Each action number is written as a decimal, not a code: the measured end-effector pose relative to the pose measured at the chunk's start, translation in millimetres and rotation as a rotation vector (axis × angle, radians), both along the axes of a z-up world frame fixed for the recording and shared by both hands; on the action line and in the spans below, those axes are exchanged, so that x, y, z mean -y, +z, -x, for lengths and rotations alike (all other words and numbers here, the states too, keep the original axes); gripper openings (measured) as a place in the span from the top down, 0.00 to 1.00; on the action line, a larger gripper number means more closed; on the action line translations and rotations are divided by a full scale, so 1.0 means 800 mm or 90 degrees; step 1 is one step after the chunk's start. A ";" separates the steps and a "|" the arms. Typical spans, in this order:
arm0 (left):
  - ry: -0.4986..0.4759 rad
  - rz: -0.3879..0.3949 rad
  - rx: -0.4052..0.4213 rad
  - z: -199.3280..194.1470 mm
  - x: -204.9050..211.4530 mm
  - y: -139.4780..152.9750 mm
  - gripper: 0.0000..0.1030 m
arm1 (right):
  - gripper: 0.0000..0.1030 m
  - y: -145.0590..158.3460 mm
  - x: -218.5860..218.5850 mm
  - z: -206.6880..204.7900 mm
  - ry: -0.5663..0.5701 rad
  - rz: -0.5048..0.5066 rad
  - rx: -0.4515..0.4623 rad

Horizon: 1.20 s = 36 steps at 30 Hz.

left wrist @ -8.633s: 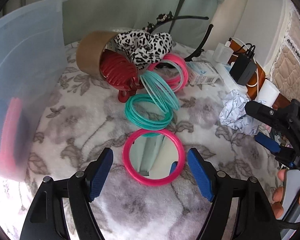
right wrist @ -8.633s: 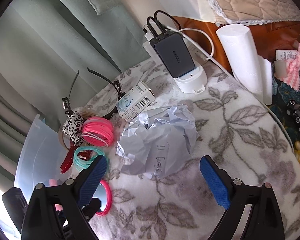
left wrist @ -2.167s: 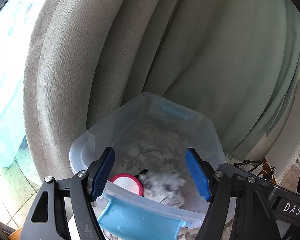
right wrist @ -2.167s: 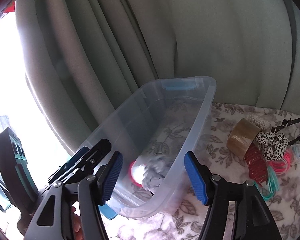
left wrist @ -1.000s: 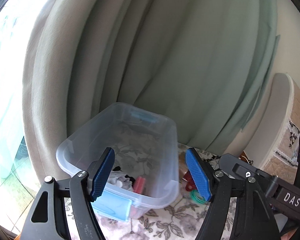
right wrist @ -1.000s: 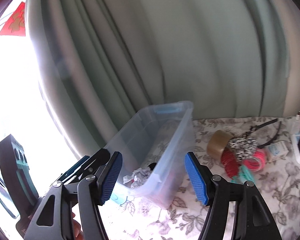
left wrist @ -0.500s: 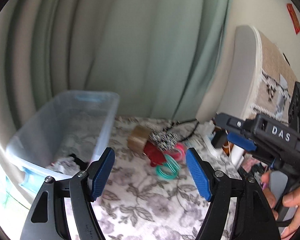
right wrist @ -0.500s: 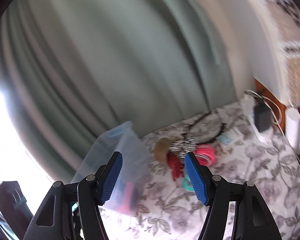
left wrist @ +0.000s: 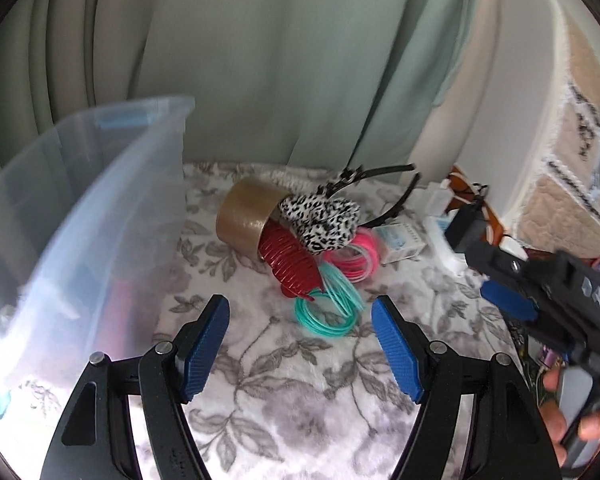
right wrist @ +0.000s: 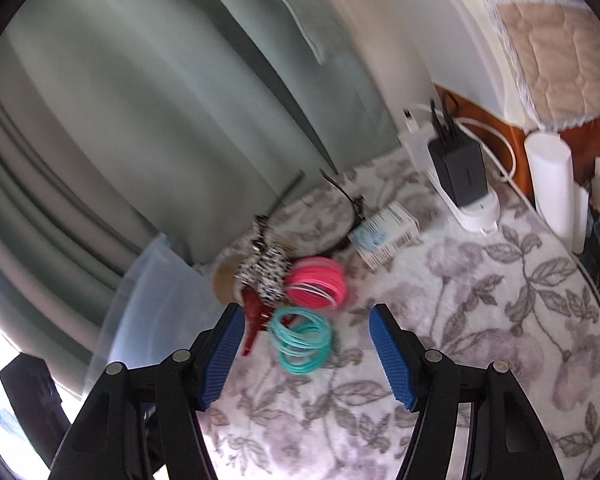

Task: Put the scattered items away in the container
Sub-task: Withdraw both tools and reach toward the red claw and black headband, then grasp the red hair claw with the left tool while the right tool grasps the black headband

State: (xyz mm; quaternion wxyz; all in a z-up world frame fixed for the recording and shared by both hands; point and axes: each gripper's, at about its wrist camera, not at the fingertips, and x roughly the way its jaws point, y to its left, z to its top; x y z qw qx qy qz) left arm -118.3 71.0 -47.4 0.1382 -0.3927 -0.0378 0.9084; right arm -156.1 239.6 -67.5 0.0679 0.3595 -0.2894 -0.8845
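I see the clear plastic bin (left wrist: 80, 216) at my left on the floral cloth (left wrist: 300, 392); what lies inside looks blurred. Beside it the pile: tape roll (left wrist: 246, 216), leopard scrunchie (left wrist: 320, 220), red claw clip (left wrist: 290, 260), pink bangles (left wrist: 356, 258), teal bangles (left wrist: 328, 312). My left gripper (left wrist: 300, 344) and right gripper (right wrist: 306, 360) both hang spread apart, holding nothing.

Bare floral-covered worktop (left wrist: 300, 392) is left before the teal plastic bangles (left wrist: 327, 307); the left is walled by the clear plastic container (left wrist: 100, 216).
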 end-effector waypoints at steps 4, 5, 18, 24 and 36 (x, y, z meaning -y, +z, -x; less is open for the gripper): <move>0.001 0.001 0.022 0.033 -0.016 -0.022 0.28 | 0.34 -0.019 0.000 0.017 0.006 -0.002 0.022; 0.003 0.003 0.028 0.041 -0.020 -0.028 0.28 | 0.34 -0.023 0.001 0.022 0.009 -0.003 0.027; 0.051 -0.082 0.106 0.114 -0.005 -0.078 0.55 | 0.34 -0.013 0.049 0.121 0.113 -0.038 -0.031; 0.048 -0.120 0.118 0.114 0.008 -0.083 0.60 | 0.34 -0.021 0.068 0.160 0.129 -0.042 -0.029; 0.057 -0.131 0.142 0.114 0.021 -0.088 0.62 | 0.82 -0.012 0.037 0.146 0.096 0.025 -0.042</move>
